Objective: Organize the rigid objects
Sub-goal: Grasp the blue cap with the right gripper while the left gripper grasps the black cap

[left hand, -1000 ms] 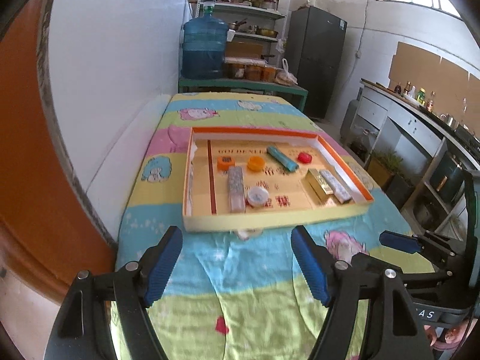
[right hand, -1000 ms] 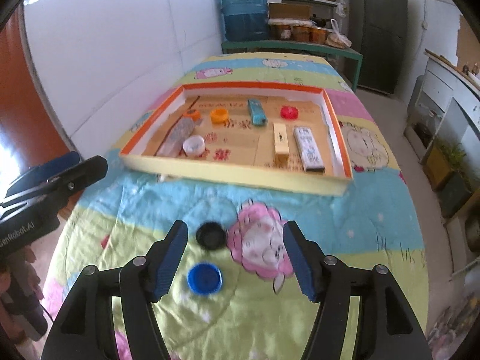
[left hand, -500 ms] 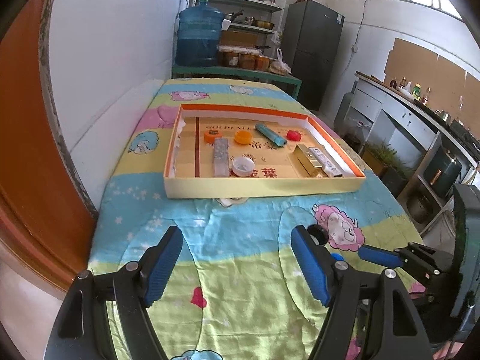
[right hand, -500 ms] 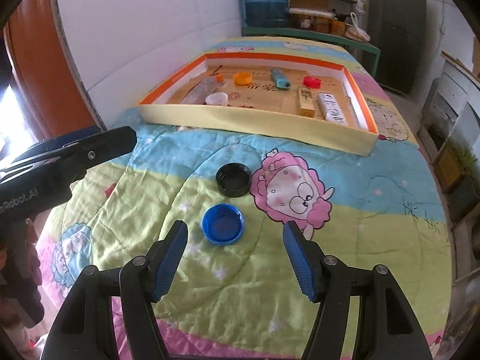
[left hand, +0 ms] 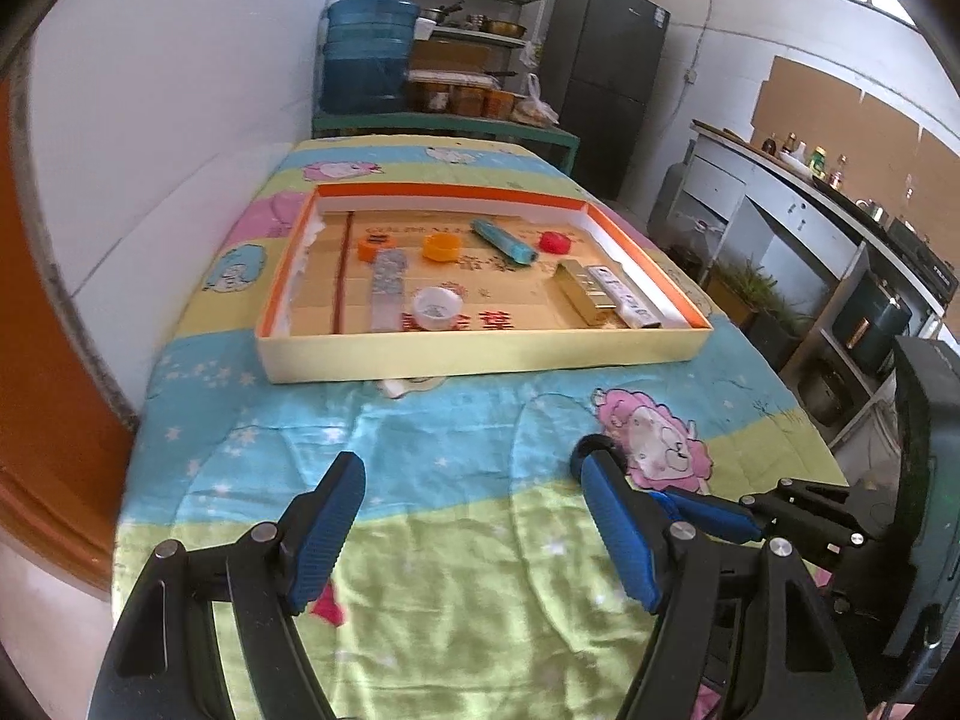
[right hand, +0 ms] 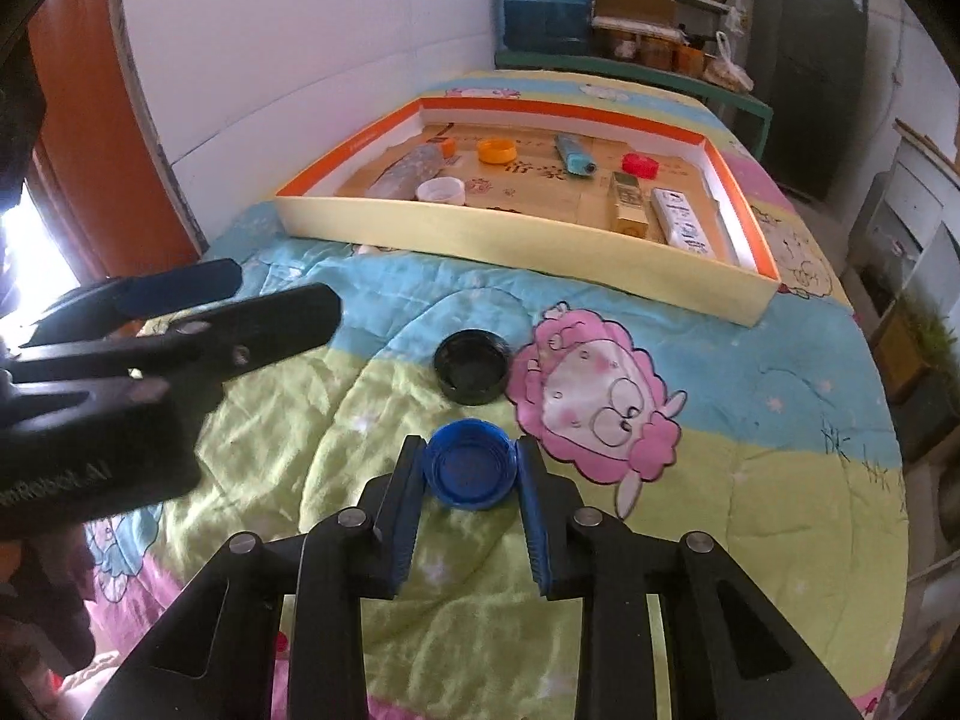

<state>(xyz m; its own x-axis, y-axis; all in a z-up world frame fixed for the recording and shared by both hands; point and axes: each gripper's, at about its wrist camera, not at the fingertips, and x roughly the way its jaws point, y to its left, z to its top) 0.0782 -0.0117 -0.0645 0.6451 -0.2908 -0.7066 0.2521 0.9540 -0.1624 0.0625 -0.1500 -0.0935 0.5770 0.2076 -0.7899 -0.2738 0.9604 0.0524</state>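
A blue bottle cap (right hand: pixel 468 474) lies open side up on the cartoon blanket. My right gripper (right hand: pixel 468 447) is closing on it, and both blue pads touch its rim. A black cap (right hand: pixel 473 366) sits just beyond it, apart. In the left wrist view my left gripper (left hand: pixel 474 516) hangs open over bare blanket with nothing between its fingers. The black cap (left hand: pixel 591 450) peeks out behind its right finger. Farther off stands the orange-rimmed cardboard box (right hand: pixel 510 240), holding several caps, a teal tube (right hand: pixel 573 156) and small boxes.
My left gripper (right hand: pixel 180 324) reaches in from the left edge of the right wrist view. A white wall runs along the bed's left side. A water jug (left hand: pixel 369 54), shelves and a dark fridge stand beyond the bed's far end, with cabinets to the right.
My right gripper came down over the blue cap and its jaws closed in on it. My left gripper sank and drew back from the box.
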